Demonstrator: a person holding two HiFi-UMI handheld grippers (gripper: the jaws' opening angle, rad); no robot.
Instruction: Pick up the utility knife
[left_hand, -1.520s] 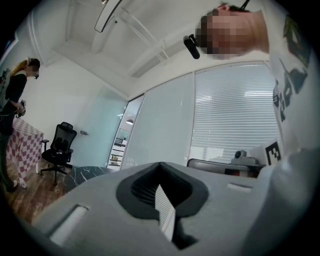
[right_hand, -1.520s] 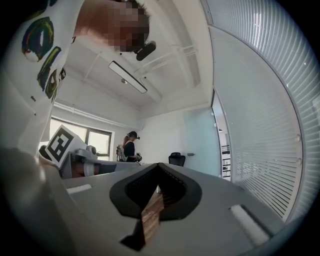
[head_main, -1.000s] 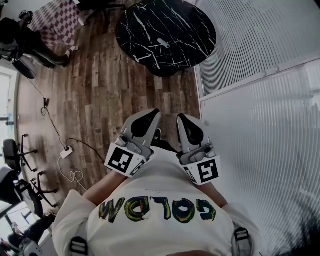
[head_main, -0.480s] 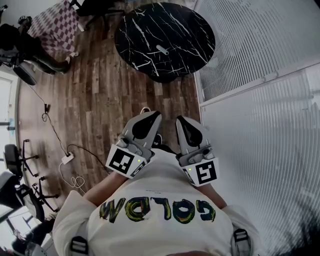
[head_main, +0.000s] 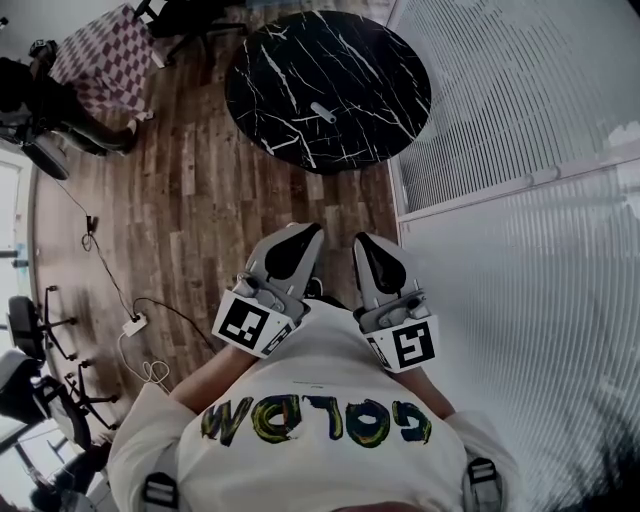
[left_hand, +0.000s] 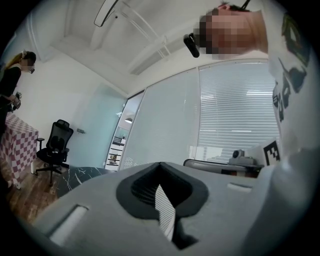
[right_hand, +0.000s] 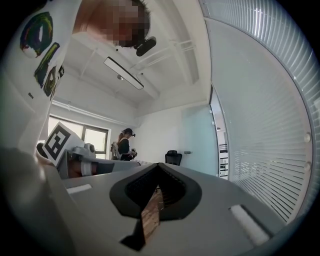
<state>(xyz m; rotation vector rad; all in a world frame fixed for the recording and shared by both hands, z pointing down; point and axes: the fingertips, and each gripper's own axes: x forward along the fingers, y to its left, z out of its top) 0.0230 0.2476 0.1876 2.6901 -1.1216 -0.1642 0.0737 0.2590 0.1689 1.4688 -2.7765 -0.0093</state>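
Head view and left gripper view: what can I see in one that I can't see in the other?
Only the head view shows the utility knife lying on the round black table, the white power strip on the floor, and the marker cube on the left tool. Only the left gripper view shows the white ceiling and its long lamp. Both show the left tool, shut with nothing in it, the right tool, the table, the checkered cloth and the window blinds.
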